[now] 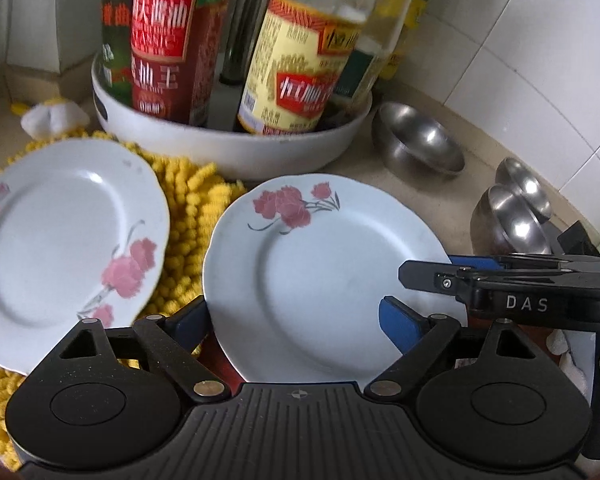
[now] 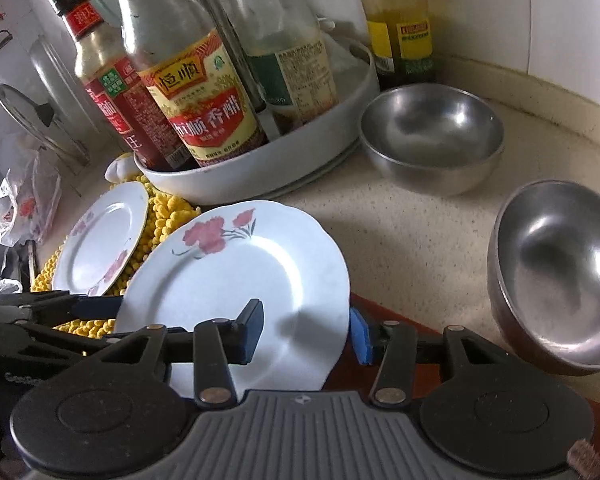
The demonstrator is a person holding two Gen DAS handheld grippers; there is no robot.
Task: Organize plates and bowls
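While right hand-held gripper [image 2: 306, 334] clasps it | plate [image 2: 236, 280]: white, scalloped, pink flowers

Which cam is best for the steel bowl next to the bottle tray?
Right wrist: the steel bowl sits large and sharp, with its whole rim and inside in view. Left wrist shows the same bowl smaller and softer.

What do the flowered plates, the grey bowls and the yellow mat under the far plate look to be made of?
Near plate and far plate: probably glazed ceramic, white and glossy with printed pink flowers; melamine cannot be ruled out. Bowls: metal, likely stainless steel, with a brushed grey sheen and bright highlights. Mat: soft chenille-type fabric, judging by its nubby yellow tufts.
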